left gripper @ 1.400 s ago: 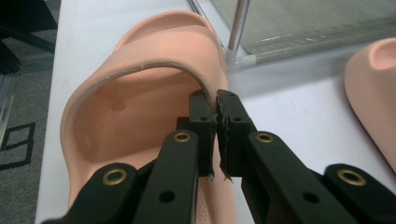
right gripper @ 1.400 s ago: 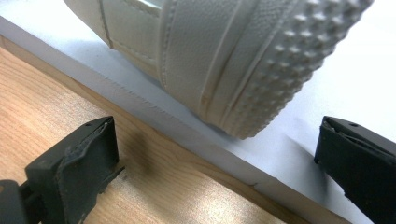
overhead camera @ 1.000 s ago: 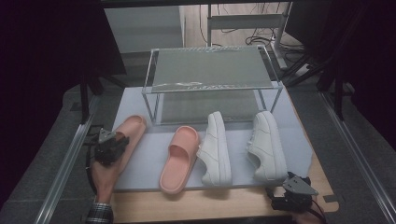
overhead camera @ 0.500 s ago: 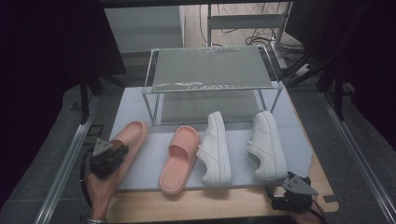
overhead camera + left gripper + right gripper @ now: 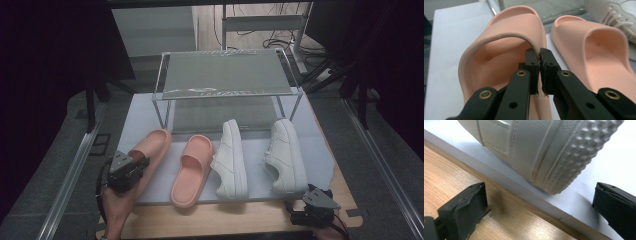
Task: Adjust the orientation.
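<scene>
While the left tongs (image 5: 540,65) pinch the left pink slide's (image 5: 150,150) strap edge, toe pointing away, the right tongs (image 5: 541,207) gape wide.

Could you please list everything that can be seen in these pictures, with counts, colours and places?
Slides: 2, pink, on the left half of the mat; the left slide has its side wall pinched between the left gripper's jaws, the right slide lies beside it.
Sneakers: 2, white, on the right half of the mat; left sneaker, right sneaker.
Mat: 1, pale grey-blue, over the table.
Table: 1, light wood, bare along the near edge.
Shoe rack: 1, clear top on metal legs, behind the shoes.
Left gripper: 1, black, shut on the left slide.
Right gripper: 1, black, open, near the right sneaker's heel.
</scene>
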